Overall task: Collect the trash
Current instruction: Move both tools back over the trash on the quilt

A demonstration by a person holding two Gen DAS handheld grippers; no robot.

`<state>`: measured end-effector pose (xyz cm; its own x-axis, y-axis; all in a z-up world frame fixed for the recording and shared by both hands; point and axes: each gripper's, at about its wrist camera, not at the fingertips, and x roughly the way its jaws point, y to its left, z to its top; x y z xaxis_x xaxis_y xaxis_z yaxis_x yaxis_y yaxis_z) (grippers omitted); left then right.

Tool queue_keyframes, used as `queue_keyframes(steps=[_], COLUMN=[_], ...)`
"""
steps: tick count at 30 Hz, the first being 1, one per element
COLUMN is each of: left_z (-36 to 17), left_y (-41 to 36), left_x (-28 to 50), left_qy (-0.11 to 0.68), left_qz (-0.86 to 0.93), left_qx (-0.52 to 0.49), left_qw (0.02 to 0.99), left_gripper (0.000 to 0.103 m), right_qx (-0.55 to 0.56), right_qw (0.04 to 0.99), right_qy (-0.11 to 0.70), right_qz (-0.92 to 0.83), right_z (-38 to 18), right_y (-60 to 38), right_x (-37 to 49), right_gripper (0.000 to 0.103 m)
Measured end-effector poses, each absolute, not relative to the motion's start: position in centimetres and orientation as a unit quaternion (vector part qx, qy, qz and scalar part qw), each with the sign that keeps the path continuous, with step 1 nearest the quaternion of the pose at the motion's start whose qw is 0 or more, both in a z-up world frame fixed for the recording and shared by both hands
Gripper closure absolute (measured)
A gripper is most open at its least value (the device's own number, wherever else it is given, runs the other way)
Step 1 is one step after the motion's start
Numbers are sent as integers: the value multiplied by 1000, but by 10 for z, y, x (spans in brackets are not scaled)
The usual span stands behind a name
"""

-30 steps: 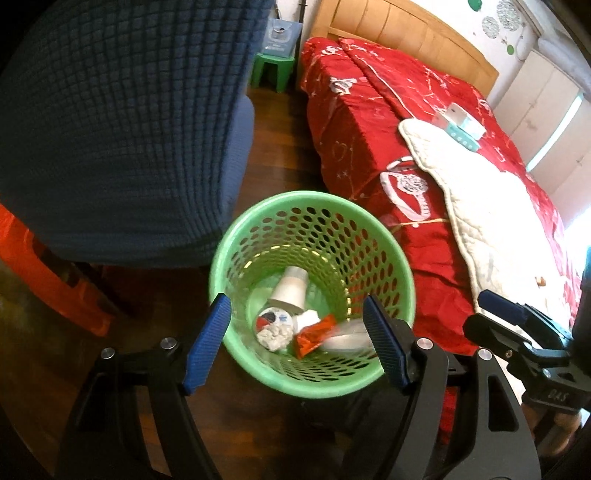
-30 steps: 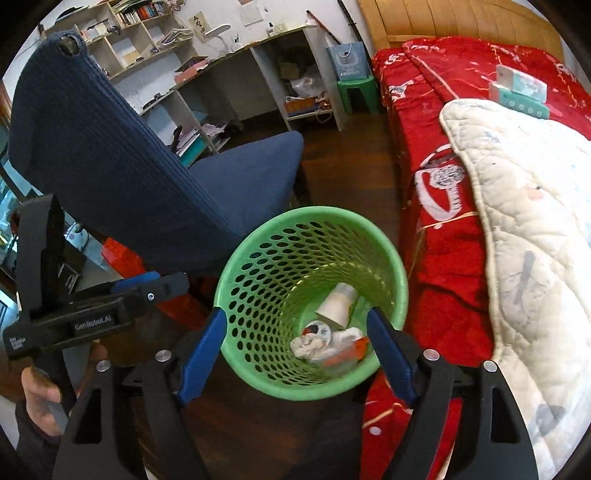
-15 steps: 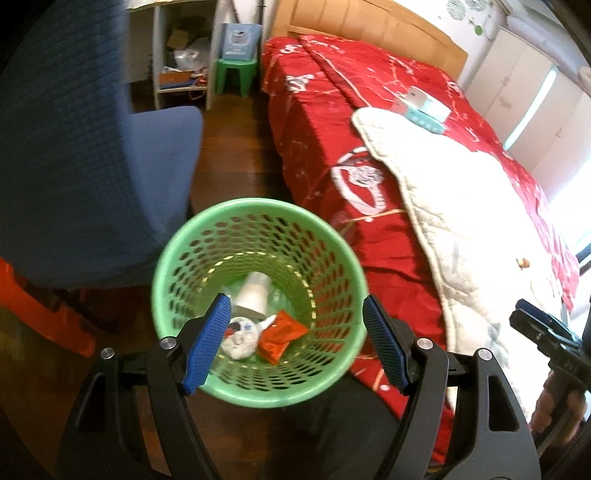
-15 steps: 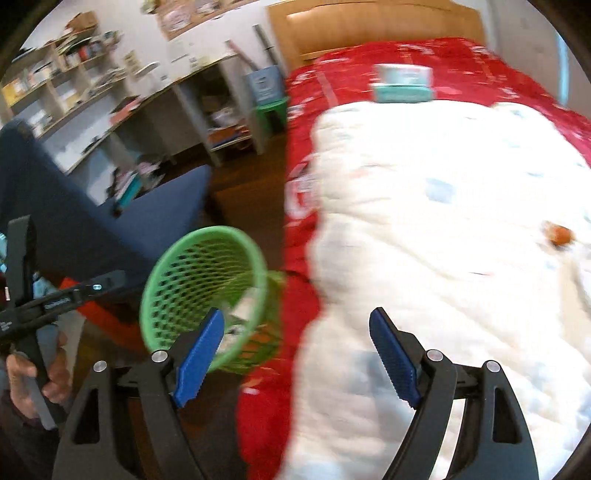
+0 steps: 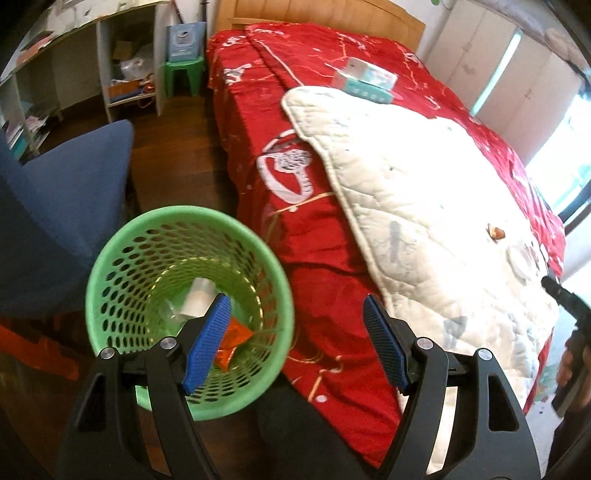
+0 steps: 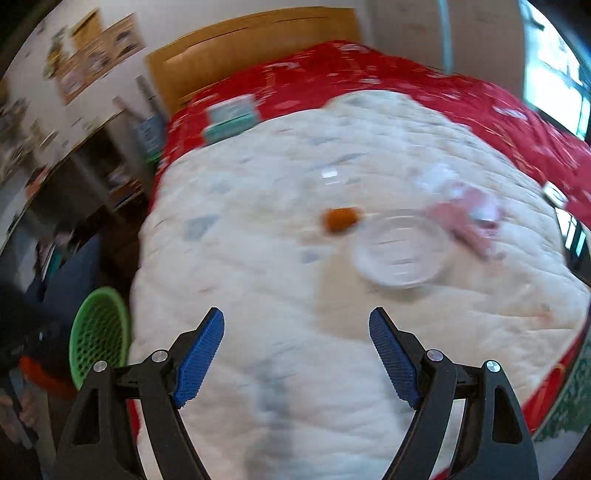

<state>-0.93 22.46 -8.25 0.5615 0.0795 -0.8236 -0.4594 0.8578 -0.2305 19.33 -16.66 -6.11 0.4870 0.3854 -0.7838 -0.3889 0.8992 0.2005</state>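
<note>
Inside the green bin (image 5: 110, 258), only the spread, empty left claw (image 5: 295, 339) sees trash; the right claw (image 6: 297, 356) gapes empty.

Bed (image 6: 480, 110), red cover, white quilt (image 6: 258, 258) over it: clear dish (image 6: 400, 251), orange scrap (image 6: 340, 218), pink wrapper (image 6: 469, 218) mid-quilt; teal box (image 6: 231, 120) near headboard edge.

A bed (image 5: 325, 192) with red cover and wooden headboard (image 5: 317, 14) fills the room; a white quilt (image 5: 424, 206) lies on it; dark wood floor (image 5: 173, 155); blue chair (image 5: 55, 206); bright window (image 6: 554, 70).
</note>
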Motion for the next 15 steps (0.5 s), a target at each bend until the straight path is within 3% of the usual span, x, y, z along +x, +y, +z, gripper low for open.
queue_keyframes(steps=[15], left_z=[-84], left_y=[199], left_x=[30], left_qy=[459], left_qz=[136], left_qx=[-185], left_qw=[858], left_gripper=[30], right_qx=[99], right_qw=[853], right_qy=[506], right_qz=[83], right_z=[-70], right_y=[-280], right_x=[321], right_gripper=[32])
